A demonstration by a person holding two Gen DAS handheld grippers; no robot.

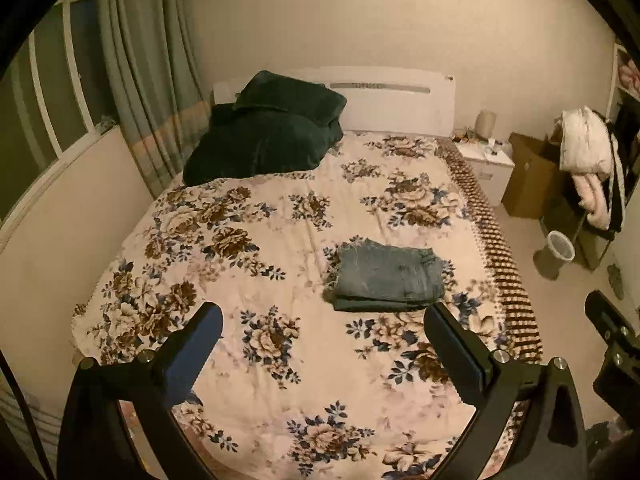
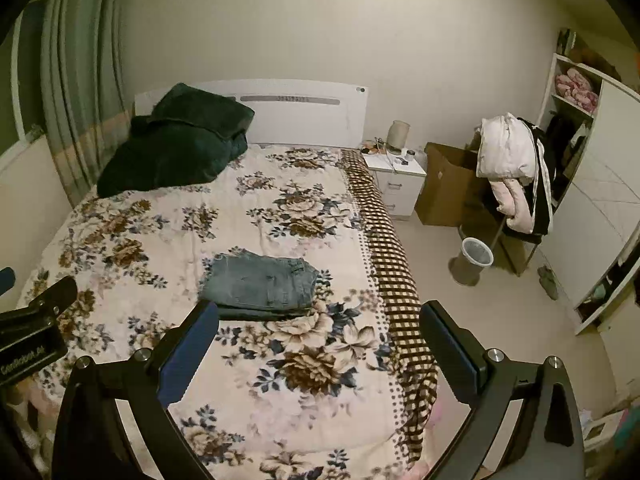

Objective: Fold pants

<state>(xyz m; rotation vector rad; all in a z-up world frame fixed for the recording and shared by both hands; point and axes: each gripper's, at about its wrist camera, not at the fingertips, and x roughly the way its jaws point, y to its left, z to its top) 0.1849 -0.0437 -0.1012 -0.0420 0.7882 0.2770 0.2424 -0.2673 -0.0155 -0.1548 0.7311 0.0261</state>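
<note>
Blue denim pants (image 1: 387, 276) lie folded in a compact rectangle on the floral bedspread (image 1: 260, 240), right of the bed's middle. They also show in the right wrist view (image 2: 260, 282). My left gripper (image 1: 323, 316) is open and empty, held above the bed, nearer than the pants. My right gripper (image 2: 319, 314) is open and empty, above the bed's right part, just nearer than the pants. The right gripper's body shows at the right edge of the left wrist view (image 1: 616, 344).
Dark green pillows (image 1: 264, 136) lie at the head of the bed by the white headboard (image 1: 392, 104). A nightstand (image 2: 396, 180), cardboard box (image 2: 448, 184), chair with clothes (image 2: 516, 172), waste bin (image 2: 476, 256) and wardrobe (image 2: 600, 200) stand to the right. Curtains (image 1: 148, 80) hang on the left.
</note>
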